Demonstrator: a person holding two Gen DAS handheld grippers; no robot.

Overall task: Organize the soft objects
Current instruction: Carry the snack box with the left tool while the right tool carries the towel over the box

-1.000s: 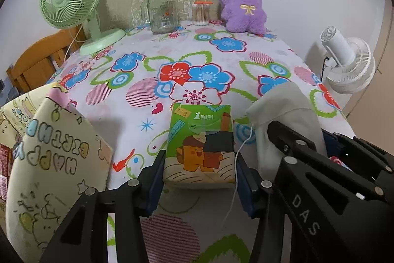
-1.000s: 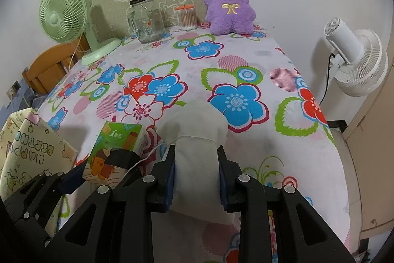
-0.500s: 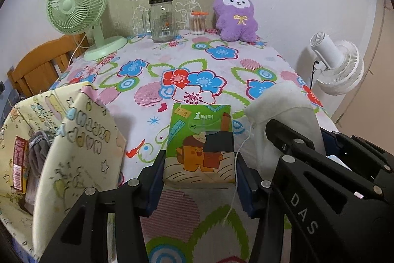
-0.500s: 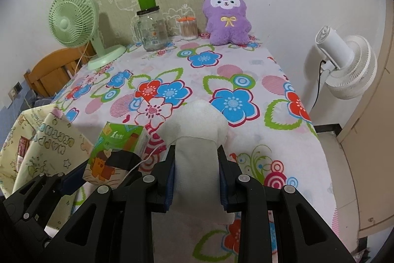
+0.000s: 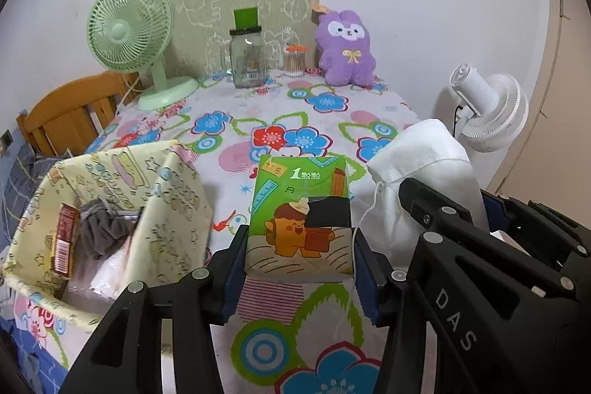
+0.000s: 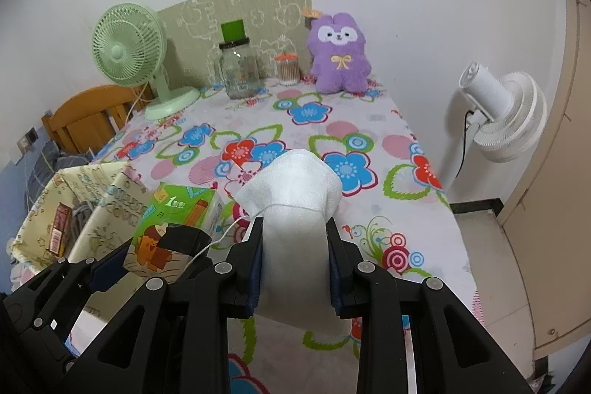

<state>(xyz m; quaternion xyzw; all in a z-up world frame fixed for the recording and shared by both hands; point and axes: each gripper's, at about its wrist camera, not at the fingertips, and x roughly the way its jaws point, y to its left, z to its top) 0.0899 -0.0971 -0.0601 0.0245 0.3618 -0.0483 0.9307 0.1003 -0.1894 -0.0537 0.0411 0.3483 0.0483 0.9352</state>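
Green tissue pack [image 5: 300, 218], one; white pouch [image 6: 295, 205], one; two fans.

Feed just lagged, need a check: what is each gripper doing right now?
Left gripper: closed on the green tissue pack.
Right gripper: closed on the white drawstring pouch.

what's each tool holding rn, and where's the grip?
Left tool: green tissue pack, clamped across its near end. Right tool: white drawstring pouch, pinched at its middle, below the string.
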